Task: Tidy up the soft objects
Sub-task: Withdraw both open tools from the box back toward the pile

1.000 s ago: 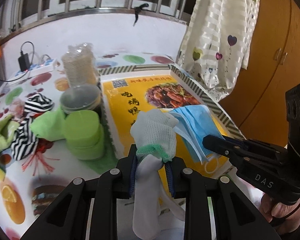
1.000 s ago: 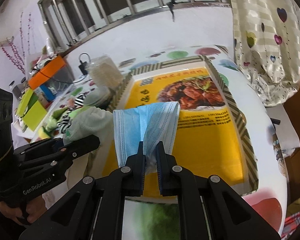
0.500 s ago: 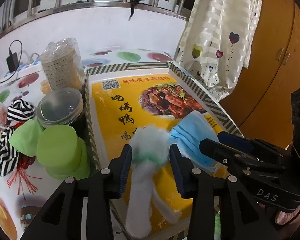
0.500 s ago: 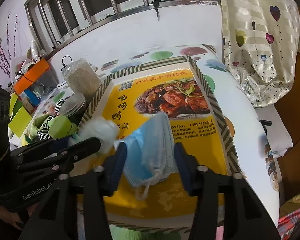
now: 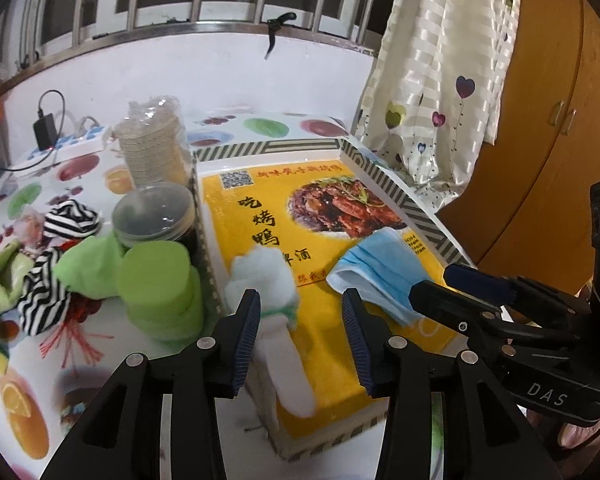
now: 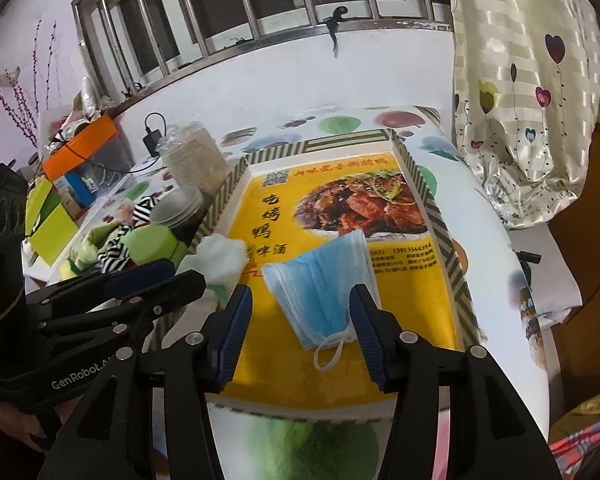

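**Glove and mask lying in the printed box, both grippers released**

One white knit glove [image 5: 265, 280], bunched at the top with a green cuff band and one limp finger trailing toward the box's near edge. It lies on the left side of the shallow cardboard box [image 5: 384, 172], whose floor is glossy yellow print with a food photo and whose low walls are striped.

One blue pleated face mask [image 6: 324, 284], thin non-woven sheet, folded, white elastic loop at its near end. It lies right of the glove, inside the same box, not touching it.

Left gripper [image 5: 300, 320]: jaws have just been opening; ribbed blue pads stand apart, the glove lying loose between them.

Right gripper [image 6: 300, 312]: jaws spread, having just opened; the mask rests between them, unpressed.

Left of the box: striped and green fabrics [image 5: 52, 276], one green round tub [image 5: 160, 284].
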Demonstrator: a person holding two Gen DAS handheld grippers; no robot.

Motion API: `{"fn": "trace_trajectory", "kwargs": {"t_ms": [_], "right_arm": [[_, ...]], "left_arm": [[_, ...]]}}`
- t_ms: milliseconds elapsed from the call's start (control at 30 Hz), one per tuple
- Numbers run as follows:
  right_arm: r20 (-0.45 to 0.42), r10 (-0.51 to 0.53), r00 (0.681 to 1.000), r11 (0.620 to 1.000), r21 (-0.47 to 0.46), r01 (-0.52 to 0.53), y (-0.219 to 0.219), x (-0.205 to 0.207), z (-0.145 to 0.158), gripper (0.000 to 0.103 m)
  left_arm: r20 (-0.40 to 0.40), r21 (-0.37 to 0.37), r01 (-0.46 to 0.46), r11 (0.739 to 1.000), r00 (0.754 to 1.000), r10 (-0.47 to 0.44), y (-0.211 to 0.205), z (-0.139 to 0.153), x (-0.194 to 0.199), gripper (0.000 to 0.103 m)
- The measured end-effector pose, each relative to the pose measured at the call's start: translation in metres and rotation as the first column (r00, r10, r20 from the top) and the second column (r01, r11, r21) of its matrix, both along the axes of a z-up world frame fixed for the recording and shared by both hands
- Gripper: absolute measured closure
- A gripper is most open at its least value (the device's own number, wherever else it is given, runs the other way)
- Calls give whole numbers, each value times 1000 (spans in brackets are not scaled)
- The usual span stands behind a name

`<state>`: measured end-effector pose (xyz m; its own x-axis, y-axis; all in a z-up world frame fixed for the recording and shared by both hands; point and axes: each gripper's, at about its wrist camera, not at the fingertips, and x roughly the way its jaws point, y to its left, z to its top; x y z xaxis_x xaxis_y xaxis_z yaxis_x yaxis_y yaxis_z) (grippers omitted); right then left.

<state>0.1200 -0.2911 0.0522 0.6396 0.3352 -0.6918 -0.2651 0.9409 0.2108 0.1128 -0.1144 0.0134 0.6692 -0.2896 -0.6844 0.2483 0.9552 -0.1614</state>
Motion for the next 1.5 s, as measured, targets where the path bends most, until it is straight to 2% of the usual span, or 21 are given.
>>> {"fn": "trace_trajectory", "kwargs": {"t_ms": [633, 1100, 1500], "right_arm": [[74, 98, 992, 993, 57, -102, 26, -45, 21, 51], [77, 199, 977, 978, 50, -203, 56, -56, 20, 51], [44, 221, 974, 974, 32, -222, 69, -54, 15, 51]], "left_arm": [[56, 25, -78, 997, 995, 77, 33, 20, -60, 62], [51, 23, -135, 991, 990, 134, 56, 17, -75, 62], [39, 20, -171, 985, 985, 170, 71, 14, -79, 62]]}}
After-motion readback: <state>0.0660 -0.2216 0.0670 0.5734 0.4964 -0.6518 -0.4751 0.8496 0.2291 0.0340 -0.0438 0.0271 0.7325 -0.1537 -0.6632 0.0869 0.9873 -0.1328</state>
